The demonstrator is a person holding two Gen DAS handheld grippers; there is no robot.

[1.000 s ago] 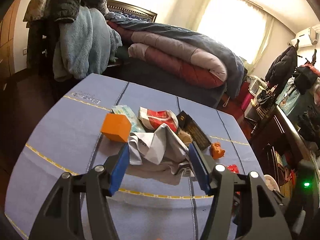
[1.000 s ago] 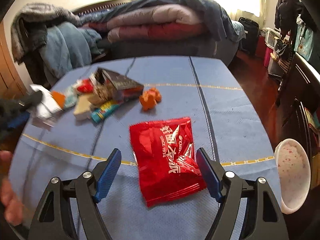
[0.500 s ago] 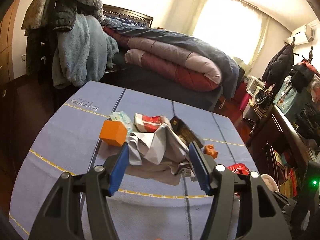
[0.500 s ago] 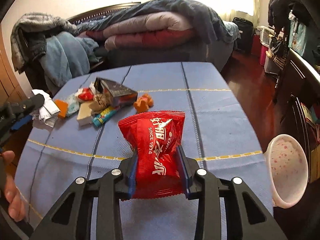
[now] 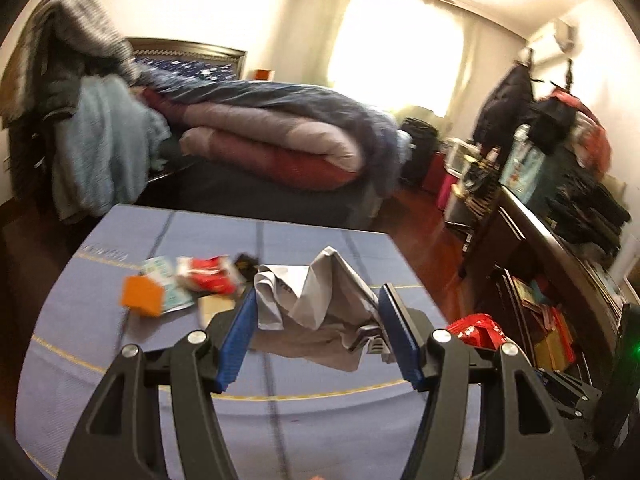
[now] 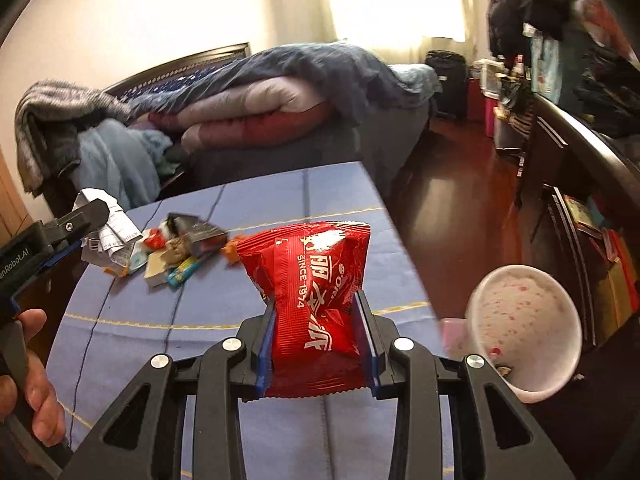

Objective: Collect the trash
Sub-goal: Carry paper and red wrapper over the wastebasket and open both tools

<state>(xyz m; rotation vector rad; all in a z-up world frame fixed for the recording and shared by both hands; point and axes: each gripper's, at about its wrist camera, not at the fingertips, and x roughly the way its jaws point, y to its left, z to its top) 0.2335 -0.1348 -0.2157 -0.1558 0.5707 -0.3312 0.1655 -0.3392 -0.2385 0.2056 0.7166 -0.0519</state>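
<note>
Right gripper: blue pads clamped on the lower half of the crinkled red foil snack packet with white lettering. The packet is pinched at its waist and stands clear of the blue cloth-covered table, above the near right part. Left gripper: pads pressed on either side of the crumpled white-and-grey printed paper, held off the cloth over the near middle of the table. A bare hand grips that tool's handle at the left edge of the right wrist view.

Step in hand, as I judge it: carry both pieces to a bin. The likely target is the white pail speckled with red, just off the table's right edge; its mouth tilts toward the right gripper. To do it well: keep the squeeze steady, since foil is slippery and the packet is puffed. Bring it fully over the rim before letting go. The paper trails a loose flap below the pads, so lift it high over the table edge.

Left on the cloth toward the far left: an orange block, a pale green sachet, a red-and-white wrapper, a dark open carton. These lie in a tight heap.

Beyond the far edge: a bed with folded quilts. Right side: a dark wooden sideboard, close to the pail.
</note>
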